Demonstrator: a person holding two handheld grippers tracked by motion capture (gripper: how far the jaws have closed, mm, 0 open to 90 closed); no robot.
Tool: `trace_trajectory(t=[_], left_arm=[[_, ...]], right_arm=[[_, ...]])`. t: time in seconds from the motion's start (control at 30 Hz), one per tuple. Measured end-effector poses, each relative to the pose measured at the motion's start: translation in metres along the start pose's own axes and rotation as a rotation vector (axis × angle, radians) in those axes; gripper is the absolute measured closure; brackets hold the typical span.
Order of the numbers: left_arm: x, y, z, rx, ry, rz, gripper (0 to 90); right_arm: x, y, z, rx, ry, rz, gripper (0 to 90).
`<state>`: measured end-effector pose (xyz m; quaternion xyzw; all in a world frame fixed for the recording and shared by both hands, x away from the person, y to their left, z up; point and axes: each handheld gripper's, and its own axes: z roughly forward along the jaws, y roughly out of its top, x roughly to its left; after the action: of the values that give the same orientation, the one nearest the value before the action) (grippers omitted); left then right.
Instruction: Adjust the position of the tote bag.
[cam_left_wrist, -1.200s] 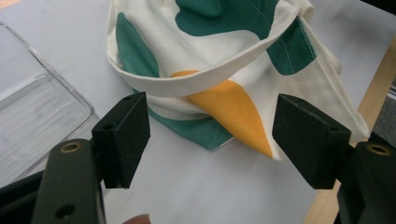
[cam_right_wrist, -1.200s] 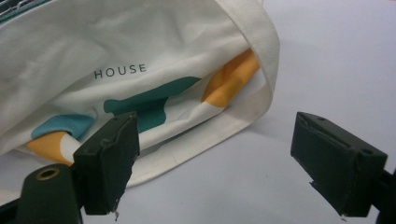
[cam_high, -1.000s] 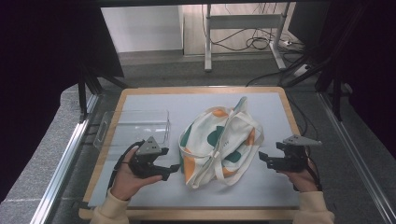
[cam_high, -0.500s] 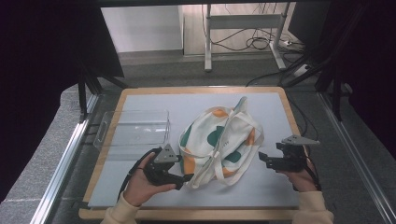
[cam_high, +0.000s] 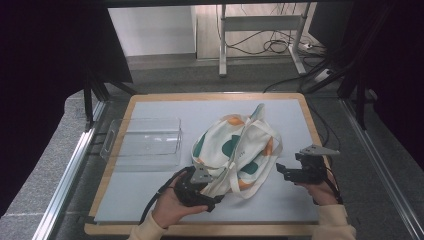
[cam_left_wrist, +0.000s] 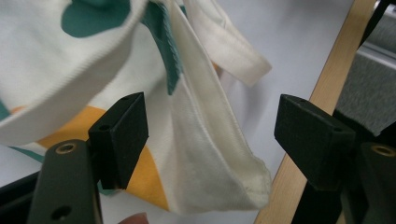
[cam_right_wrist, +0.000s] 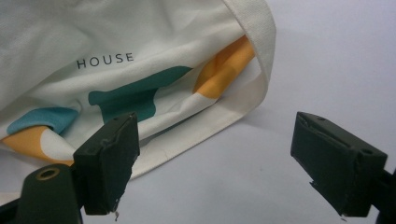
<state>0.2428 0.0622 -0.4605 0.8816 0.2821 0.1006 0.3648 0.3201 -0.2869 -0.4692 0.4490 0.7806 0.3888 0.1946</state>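
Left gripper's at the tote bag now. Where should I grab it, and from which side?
Take the tote bag by the folded cloth edge hanging between the open left gripper jaws, coming from the near edge of the table. That fold is thin and loose, so the jaws should span it.

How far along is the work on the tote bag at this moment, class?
Done: the left gripper has reached the tote bag; in the left gripper view a cloth fold lies between its open jaws. In hand: closing on that fold, not yet done. Left: the right gripper sits open beside the bag's right edge, apart from it, and the clear tray stands unused, so nearly everything remains.
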Motion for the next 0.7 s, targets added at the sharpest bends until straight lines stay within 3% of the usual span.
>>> trace_trajectory(t=[0.1,0.17,0.47,0.7], left_arm=[[-0.003,-0.001,0.007,0.025,0.022,0.011,28.0],[-0.004,-0.002,0.009,0.035,0.048,0.011,34.2],[0.003,-0.006,0.010,0.053,0.070,0.005,77.0],[0.007,-0.008,0.010,0.041,0.047,-0.003,82.7]], right_arm=[[0.000,0.000,0.000,0.002,-0.001,0.001,15.7],[-0.001,0.000,0.000,0.001,-0.003,0.001,15.7],[-0.001,-0.001,0.002,0.007,-0.010,-0.004,15.7],[-0.001,-0.001,0.000,0.003,-0.012,0.002,15.7]])
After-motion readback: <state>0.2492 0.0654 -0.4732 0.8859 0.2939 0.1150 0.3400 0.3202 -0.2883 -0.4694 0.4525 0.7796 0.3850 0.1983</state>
